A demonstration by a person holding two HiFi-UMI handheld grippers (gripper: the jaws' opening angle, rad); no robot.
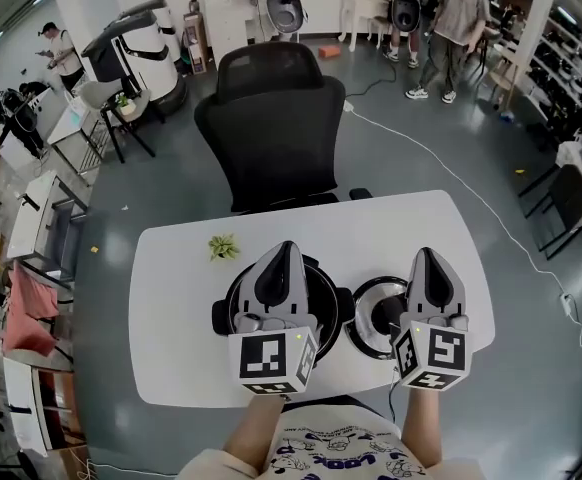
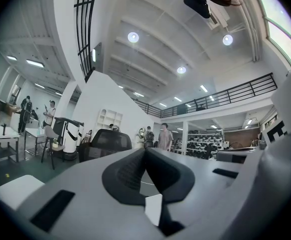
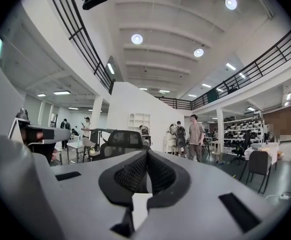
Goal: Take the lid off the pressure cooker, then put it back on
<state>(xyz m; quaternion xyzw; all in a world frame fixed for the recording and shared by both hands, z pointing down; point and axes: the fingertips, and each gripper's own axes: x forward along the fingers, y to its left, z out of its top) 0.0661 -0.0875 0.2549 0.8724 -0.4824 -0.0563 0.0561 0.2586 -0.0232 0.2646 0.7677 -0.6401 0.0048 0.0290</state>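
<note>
Left gripper (image 1: 286,249): jaws pressed together, empty, above the cooker.
Right gripper (image 1: 426,256): same, above the lid.
Cooker (image 1: 323,288): mid bench (image 1: 171,268), toward the 6 o'clock edge.
Lid (image 1: 369,320): apparently off, at the cooker's 3 o'clock, partly hidden.
Handling: probably heavy, rigid, slick rim. Grip its black centre knob.

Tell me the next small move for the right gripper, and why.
Probably open the right gripper and lower it toward the lid. The lid lies on the table beside the pressure cooker, so it has yet to go back on, and the gripper's jaws are shut on nothing, pointing level above it.
</note>
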